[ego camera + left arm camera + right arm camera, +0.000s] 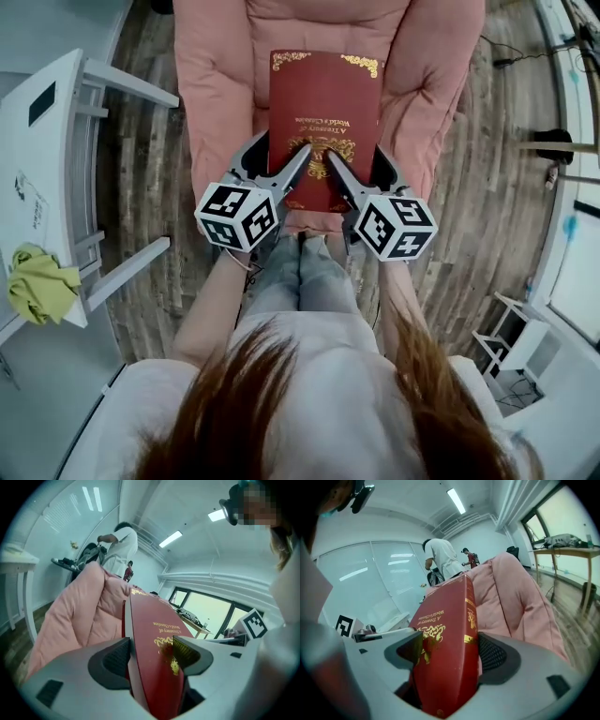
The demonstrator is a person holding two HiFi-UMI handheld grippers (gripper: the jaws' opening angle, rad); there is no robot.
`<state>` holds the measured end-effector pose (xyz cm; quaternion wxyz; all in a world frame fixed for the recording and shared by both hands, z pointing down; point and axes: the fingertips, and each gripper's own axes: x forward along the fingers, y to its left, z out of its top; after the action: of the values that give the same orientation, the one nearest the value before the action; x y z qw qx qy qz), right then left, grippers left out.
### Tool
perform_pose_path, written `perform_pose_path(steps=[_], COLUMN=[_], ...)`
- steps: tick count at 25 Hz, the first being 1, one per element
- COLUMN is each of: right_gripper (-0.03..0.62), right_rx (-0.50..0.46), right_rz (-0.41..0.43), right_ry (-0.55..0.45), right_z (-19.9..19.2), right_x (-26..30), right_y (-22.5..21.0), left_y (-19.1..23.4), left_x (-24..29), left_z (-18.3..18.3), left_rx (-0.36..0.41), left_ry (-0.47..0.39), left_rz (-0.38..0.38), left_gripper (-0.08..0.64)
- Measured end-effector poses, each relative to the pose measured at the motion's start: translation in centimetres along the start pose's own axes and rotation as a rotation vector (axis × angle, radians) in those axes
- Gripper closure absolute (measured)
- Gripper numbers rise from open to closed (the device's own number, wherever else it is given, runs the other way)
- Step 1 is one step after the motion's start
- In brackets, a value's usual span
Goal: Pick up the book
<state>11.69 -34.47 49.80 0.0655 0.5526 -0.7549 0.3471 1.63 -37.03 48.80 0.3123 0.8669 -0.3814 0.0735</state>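
Left gripper (pixel 152 656), jaws pinching the red book (pixel 154 620): one pad lies on the front cover beside the gold emblem, the other presses the back cover. Right gripper (pixel 450 651), jaws likewise clamped on the book (pixel 445 611), one pad on the emblem side and the other close to the gold-banded spine. In the head view, the left gripper (pixel 279 155) and the right gripper (pixel 361 169) hold the near short edge of the book (pixel 323 84) from either side, with the upper jaws meeting close together at the emblem. The book lies over the seat of the pink padded chair (pixel 220 75), front cover upward and title facing away from the person; whether its far end touches the cushion cannot be told. The person's knees (pixel 300 272), in jeans, sit at the chair's near edge. A white desk (pixel 37 159) stands to the left of the chair and carries a yellow-green cloth (pixel 37 281). Wooden floor (pixel 141 187) surrounds the chair. Beyond the chair (pixel 511 592), a person in a white shirt (pixel 440 557) bends over.
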Motion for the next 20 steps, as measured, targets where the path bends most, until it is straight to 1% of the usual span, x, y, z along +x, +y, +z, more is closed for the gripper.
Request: perform_pose_path(steps=[5, 7, 10, 14, 20], right_gripper=[0.213, 0.213, 0.213, 0.213, 0.213], right_rx=[-0.034, -0.052, -0.101, -0.153, -0.150], right_rz=[0.016, 0.023, 0.032, 0.042, 0.049], right_ry=[-0.114, -0.146, -0.179, -0.208, -0.245], right_z=[7.3, 9.4, 12.5, 15.1, 15.9], right_x=[-2.2, -3.3, -5.0, -6.8, -8.1], right_y=[3.1, 4.5, 6.4, 8.3, 10.2], left_y=[-3.2, -4.5, -6.2, -7.8, -8.8], left_x=[-1.5, -2.6, -4.2, -5.9, -7.7], left_z=[7.7, 10.1, 13.2, 15.8, 17.2], left_rx=[0.102, 0.126, 0.139, 0.149, 0.181], left_ry=[-0.086, -0.121, -0.183, -0.241, -0.265], left_rz=[-0.006, -0.005, -0.008, -0.009, 0.001], left_gripper=[0.284, 0.284, 0.284, 0.284, 0.284])
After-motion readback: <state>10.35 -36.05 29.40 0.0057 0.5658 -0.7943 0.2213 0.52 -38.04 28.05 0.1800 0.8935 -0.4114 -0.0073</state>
